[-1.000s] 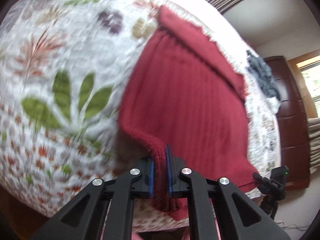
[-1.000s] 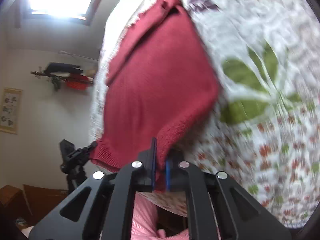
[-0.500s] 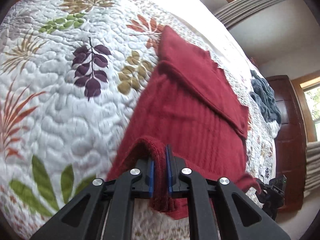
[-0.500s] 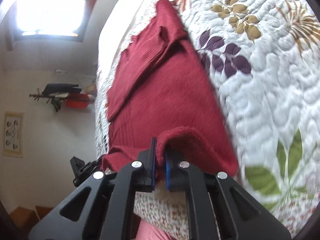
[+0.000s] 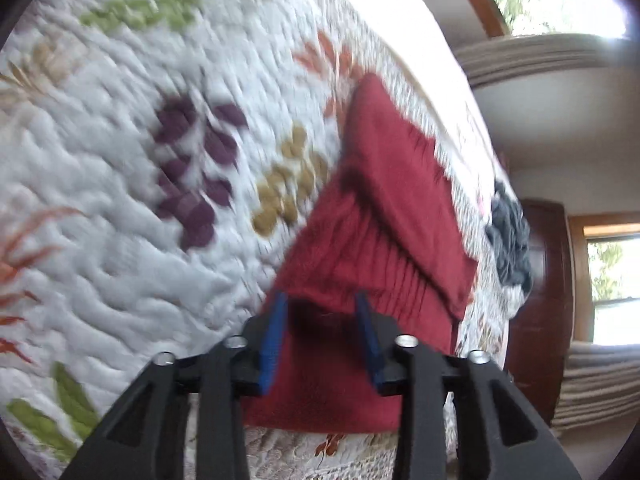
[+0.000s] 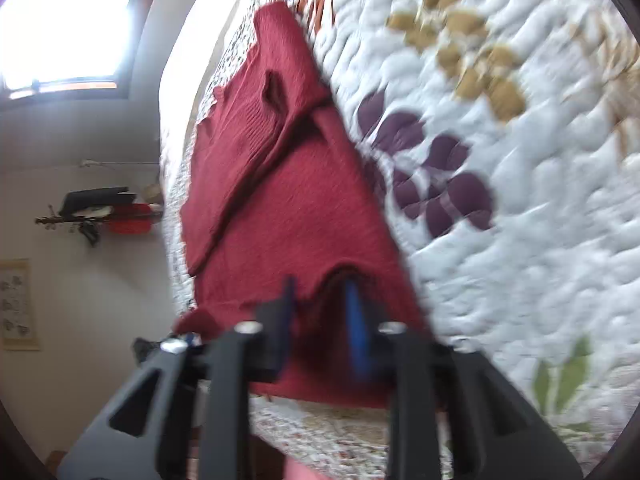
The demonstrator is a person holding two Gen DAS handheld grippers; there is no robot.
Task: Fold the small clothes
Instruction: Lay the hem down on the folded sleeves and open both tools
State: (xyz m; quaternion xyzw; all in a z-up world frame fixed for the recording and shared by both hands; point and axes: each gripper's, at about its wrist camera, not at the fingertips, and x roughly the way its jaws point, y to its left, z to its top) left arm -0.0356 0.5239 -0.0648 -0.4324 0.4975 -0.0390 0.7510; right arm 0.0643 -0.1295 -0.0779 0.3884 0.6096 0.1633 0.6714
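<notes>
The red sweater (image 5: 372,240) lies on the quilt (image 5: 120,208) near the bed's edge, its hem folded up. Both grippers, left (image 5: 320,332) and right (image 6: 320,320), have jaws apart, holding nothing. Best withdraw straight back without snagging the knit. No readable writing shows.

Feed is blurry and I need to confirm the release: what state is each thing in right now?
Left gripper: open, holding nothing.
Right gripper: open, holding nothing.
Dark red knit sweater: lying on the quilt, bottom hem folded up over the body, sleeve folded across.
White floral quilt: spread flat under the sweater.
</notes>
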